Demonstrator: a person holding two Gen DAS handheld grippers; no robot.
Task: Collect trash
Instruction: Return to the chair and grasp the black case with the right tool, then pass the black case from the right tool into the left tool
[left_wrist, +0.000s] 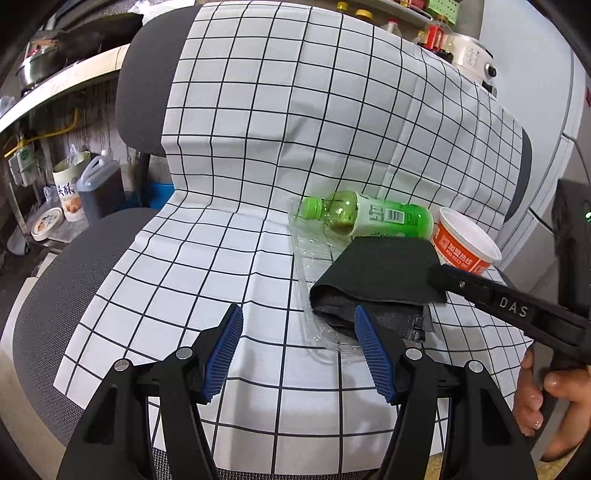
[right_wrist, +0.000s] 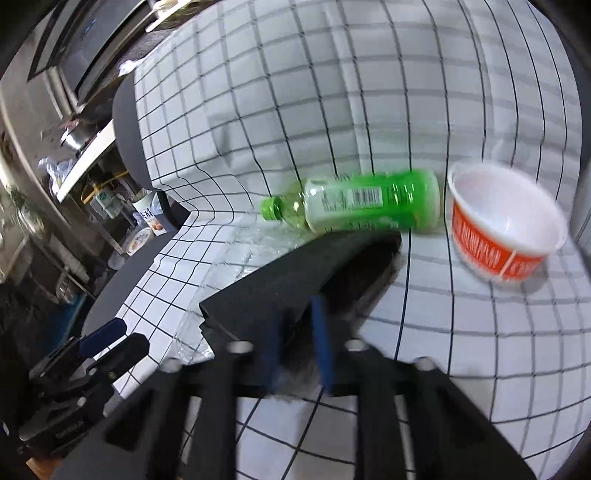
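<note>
A chair draped in a white checked cloth (left_wrist: 229, 258) is seen, and the trash is gathered on the right part of its seat. Farthest left, the left tool (left_wrist: 298, 354) is held low over the cloth with its blue pads spread wide and nothing between them; it appears to be kept free for the next item. Just beyond its right pad, a crumpled clear plastic tray (left_wrist: 314, 266) is spread flat, half buried under the other pieces, so its outline is hard to trace.

On top of the tray a dark grey pouch (left_wrist: 376, 273) is lying, and it is being pinched at its near edge by the right tool (right_wrist: 297, 339), whose pads are drawn close on the fabric. The grip seems to be taken at the edge because that is the only loose fold offered. The contact is blurred in the right wrist view, and in the left wrist view the pads are hidden behind the pouch.

Behind the pouch, a green bottle (left_wrist: 369, 218) is resting on its side, cap pointing left, pressed against the chair back. To its right, touching or nearly touching its base, an orange paper cup (left_wrist: 465, 243) is tipped with its white mouth open. A hand (left_wrist: 543, 398) is cut off at the right edge. No bin is shown anywhere.
</note>
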